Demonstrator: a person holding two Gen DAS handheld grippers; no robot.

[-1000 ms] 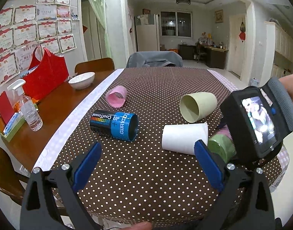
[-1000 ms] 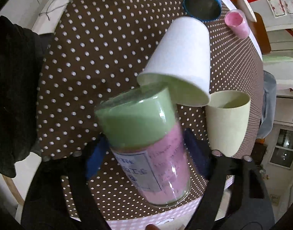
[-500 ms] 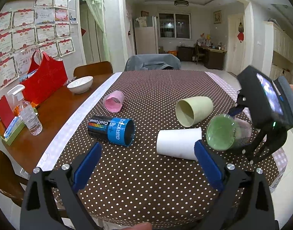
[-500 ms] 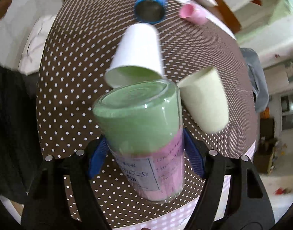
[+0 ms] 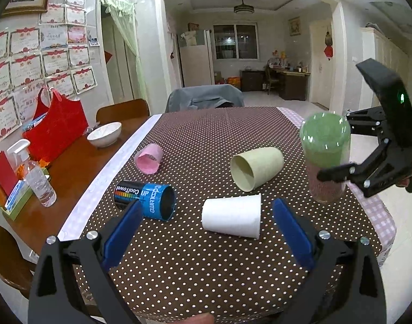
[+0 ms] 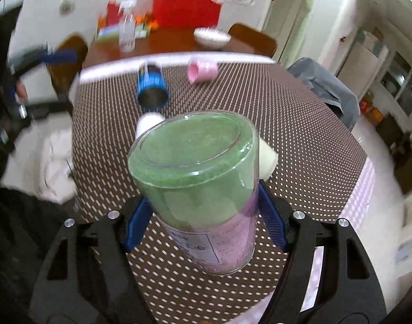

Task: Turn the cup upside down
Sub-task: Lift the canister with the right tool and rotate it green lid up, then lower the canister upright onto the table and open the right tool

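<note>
My right gripper [image 6: 204,222] is shut on a clear cup with green and pink layers [image 6: 197,186]. It holds the cup above the dotted tablecloth [image 6: 300,145], green base up and mouth down. In the left wrist view the same cup [image 5: 325,156] hangs at the right, held by the right gripper [image 5: 340,172]. My left gripper [image 5: 206,232] is open and empty above the table's near edge. A white paper cup [image 5: 232,218], a pale green cup [image 5: 255,167], a pink cup [image 5: 149,158] and a blue cup [image 5: 149,201] lie on their sides.
A white bowl [image 5: 104,133], a red bag [image 5: 57,128], a spray bottle [image 5: 38,178] and a small tray [image 5: 15,199] stand on the bare wood at the left. Chairs [image 5: 122,110] surround the table. The table's right edge [image 5: 378,216] is close to the held cup.
My right gripper has rotated with the cup, turning it from lying sideways to green base up, and lifted it. The left gripper has stayed open and nearly still.
</note>
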